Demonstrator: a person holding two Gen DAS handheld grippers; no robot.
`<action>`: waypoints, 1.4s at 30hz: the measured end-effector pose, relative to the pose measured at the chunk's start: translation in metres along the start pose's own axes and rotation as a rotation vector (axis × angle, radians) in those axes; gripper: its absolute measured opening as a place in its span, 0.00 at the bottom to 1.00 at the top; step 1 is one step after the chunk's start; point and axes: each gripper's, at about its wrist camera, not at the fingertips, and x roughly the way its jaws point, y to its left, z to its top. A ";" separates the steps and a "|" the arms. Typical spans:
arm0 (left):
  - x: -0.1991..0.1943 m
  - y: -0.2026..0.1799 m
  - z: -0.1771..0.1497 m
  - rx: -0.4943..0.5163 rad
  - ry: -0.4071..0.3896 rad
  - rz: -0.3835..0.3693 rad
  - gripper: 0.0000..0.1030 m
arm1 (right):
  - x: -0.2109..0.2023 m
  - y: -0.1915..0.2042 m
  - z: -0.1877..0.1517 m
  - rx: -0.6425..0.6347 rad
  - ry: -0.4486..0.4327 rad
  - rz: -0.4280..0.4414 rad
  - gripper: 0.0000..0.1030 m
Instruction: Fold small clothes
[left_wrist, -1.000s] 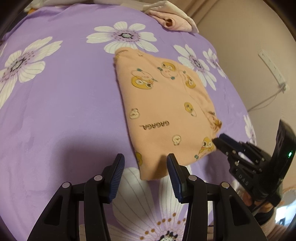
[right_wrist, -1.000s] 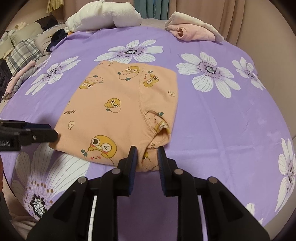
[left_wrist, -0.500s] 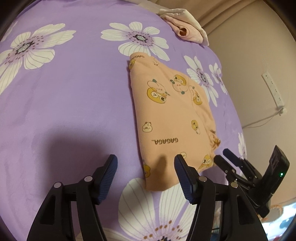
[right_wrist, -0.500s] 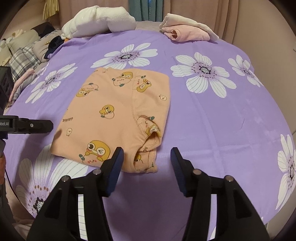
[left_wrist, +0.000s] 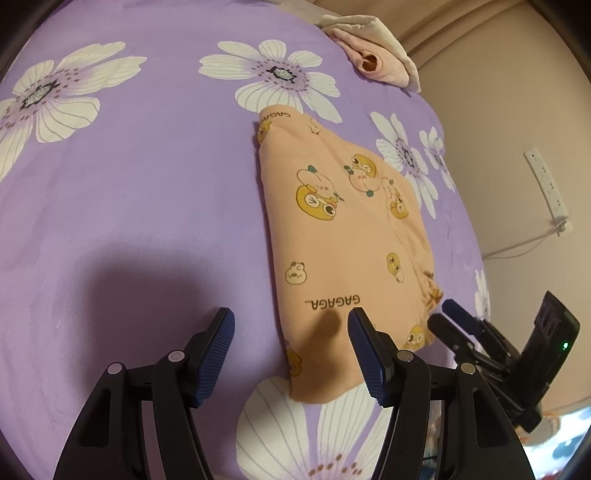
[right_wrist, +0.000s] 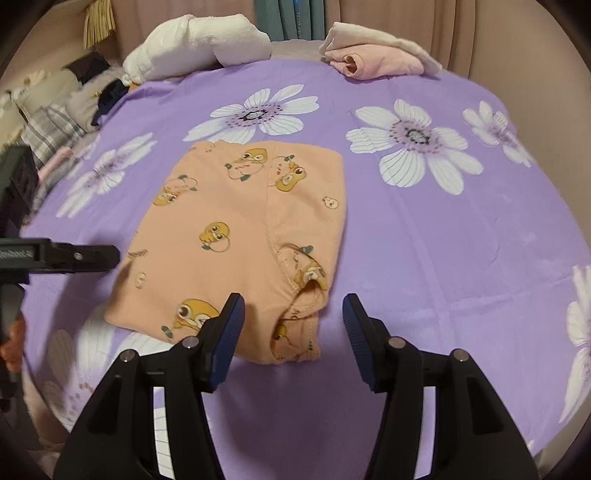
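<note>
Right wrist view alone shows white towels (right_wrist: 195, 44) far beyond the right gripper (right_wrist: 293, 325), whose jaws have just been opening, empty; folded orange garment (right_wrist: 236, 236) lies ahead.

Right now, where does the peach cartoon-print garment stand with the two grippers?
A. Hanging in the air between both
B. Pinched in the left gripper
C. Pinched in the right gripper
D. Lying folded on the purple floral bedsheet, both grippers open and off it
D: the peach cartoon-print garment lies flat on the purple floral bedsheet; the right gripper and left gripper are open, pads off the cloth.

Home bedroom: flowered purple bedspread (right_wrist: 424, 258), curtains (right_wrist: 388, 18), pillows (right_wrist: 55, 122).
</note>
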 end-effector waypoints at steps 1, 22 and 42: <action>0.001 0.001 0.001 -0.004 0.002 -0.008 0.60 | 0.000 -0.004 0.002 0.028 0.004 0.037 0.62; 0.038 0.006 0.032 -0.083 0.049 -0.204 0.60 | 0.074 -0.072 0.022 0.548 0.105 0.555 0.60; 0.063 -0.004 0.046 -0.088 0.065 -0.289 0.60 | 0.104 -0.061 0.041 0.489 0.130 0.574 0.33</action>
